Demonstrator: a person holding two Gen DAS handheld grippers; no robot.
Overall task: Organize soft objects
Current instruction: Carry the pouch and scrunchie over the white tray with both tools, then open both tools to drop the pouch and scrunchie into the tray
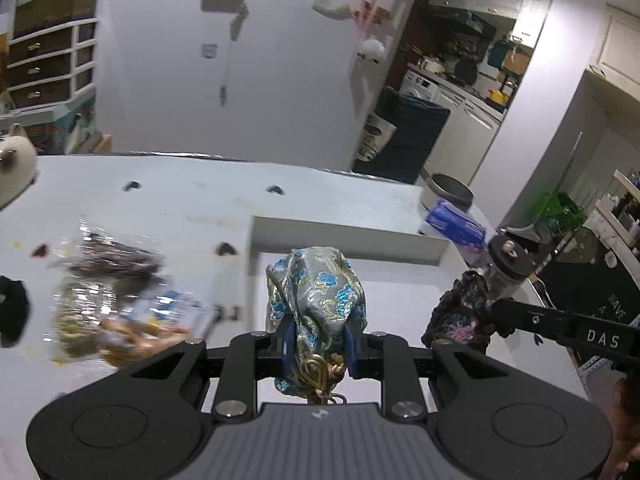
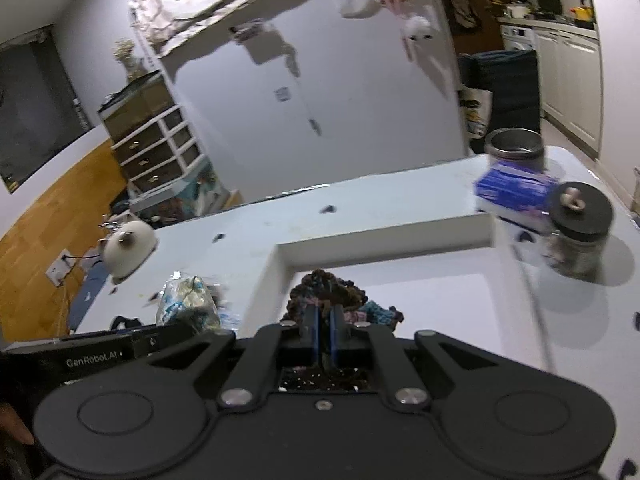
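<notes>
My left gripper (image 1: 318, 342) is shut on a silver brocade pouch (image 1: 316, 288) with blue flowers and a gold cord, held above the white table near the white tray (image 1: 352, 236). My right gripper (image 2: 325, 334) is shut on a dark crocheted piece (image 2: 326, 290) with pink and blue patches, over the white tray (image 2: 384, 236). In the left wrist view that crocheted piece (image 1: 460, 316) hangs from the right gripper at the right. In the right wrist view the brocade pouch (image 2: 188, 304) shows at the left above the other gripper's body.
Shiny plastic snack bags (image 1: 112, 280) lie left on the table (image 1: 180, 196). A black-lidded glass jar (image 2: 576, 232), a blue packet (image 2: 512, 192) and a metal tin (image 2: 516, 148) stand at the right. A cream cat figure (image 2: 128, 252) sits at the left edge. A black cloth (image 1: 12, 312) lies far left.
</notes>
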